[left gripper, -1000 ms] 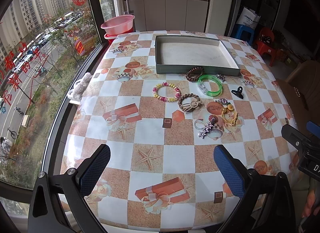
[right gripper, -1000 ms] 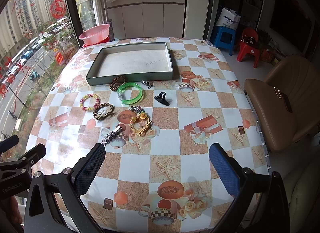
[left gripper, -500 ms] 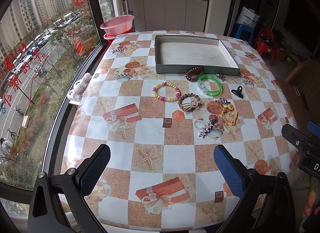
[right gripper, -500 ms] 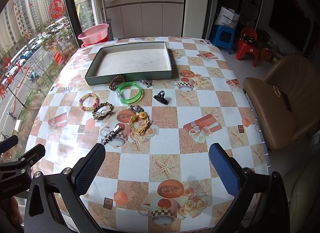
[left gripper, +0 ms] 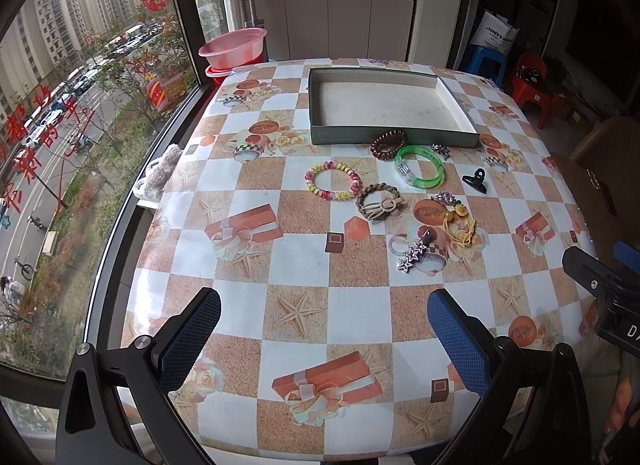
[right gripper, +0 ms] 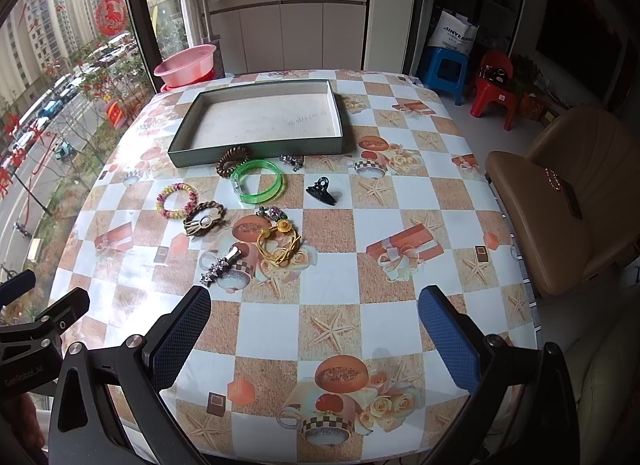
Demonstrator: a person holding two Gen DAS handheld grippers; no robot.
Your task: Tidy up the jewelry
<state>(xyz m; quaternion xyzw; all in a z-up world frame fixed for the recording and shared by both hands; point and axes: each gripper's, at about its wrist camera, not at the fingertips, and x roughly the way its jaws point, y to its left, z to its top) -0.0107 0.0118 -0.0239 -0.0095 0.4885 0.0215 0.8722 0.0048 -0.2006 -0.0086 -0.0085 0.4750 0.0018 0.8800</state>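
Both hand-held grippers spread apart; green bangle translucent, w/ clasp.

Left gripper, right gripper; jaws wide

I see bracelets, green bangle, black clip, yellow cord loose before empty grey tray.

The bench is covered in an orange-and-white checked cloth printed with starfish and gift boxes. A translucent green plastic bangle, a dark brown beaded bracelet and a grey-green shallow cardboard tray are seen.
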